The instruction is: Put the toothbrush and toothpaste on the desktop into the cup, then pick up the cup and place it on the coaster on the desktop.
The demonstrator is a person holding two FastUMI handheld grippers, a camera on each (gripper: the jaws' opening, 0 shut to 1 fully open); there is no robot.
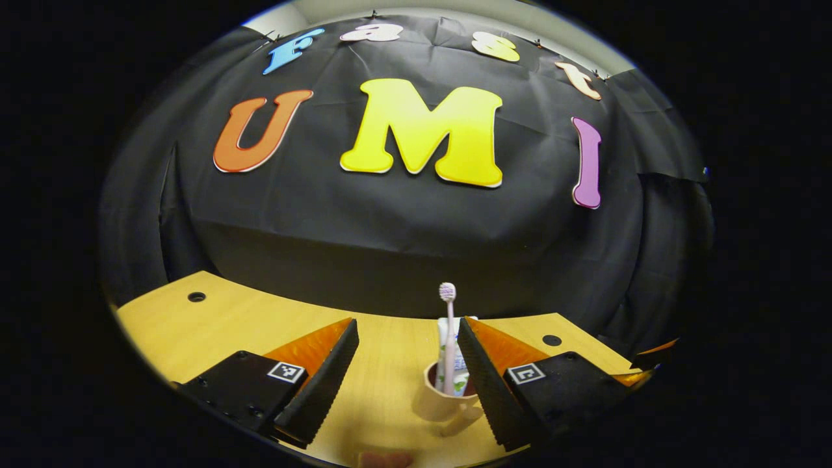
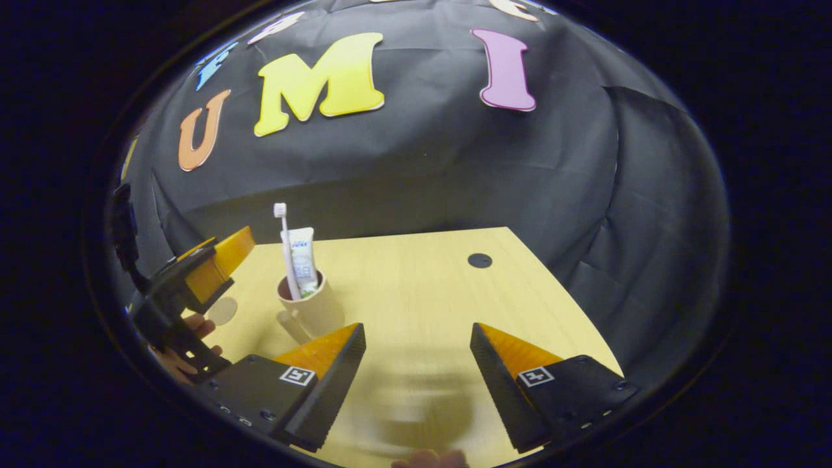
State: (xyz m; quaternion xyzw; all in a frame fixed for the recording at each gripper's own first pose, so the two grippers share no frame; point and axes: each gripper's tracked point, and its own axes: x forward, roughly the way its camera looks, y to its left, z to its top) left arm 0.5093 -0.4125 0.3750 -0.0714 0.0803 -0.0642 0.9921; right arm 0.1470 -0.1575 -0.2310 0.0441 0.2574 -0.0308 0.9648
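A beige cup (image 1: 445, 396) with a handle stands upright on the wooden tabletop (image 1: 227, 325), holding a pale pink toothbrush (image 1: 448, 338) – bristles up – and a white toothpaste tube (image 1: 460, 364) standing behind it. The cup sits just ahead of the left gripper (image 1: 408, 383), between its fingers but close against the right-hand one; the jaws are spread wide, gripping nothing. From the right gripper (image 2: 416, 383), also spread open and empty, the cup (image 2: 312, 309) is ahead to the left, near the left gripper (image 2: 195, 276). A round coaster (image 2: 223, 311) lies just beside that gripper.
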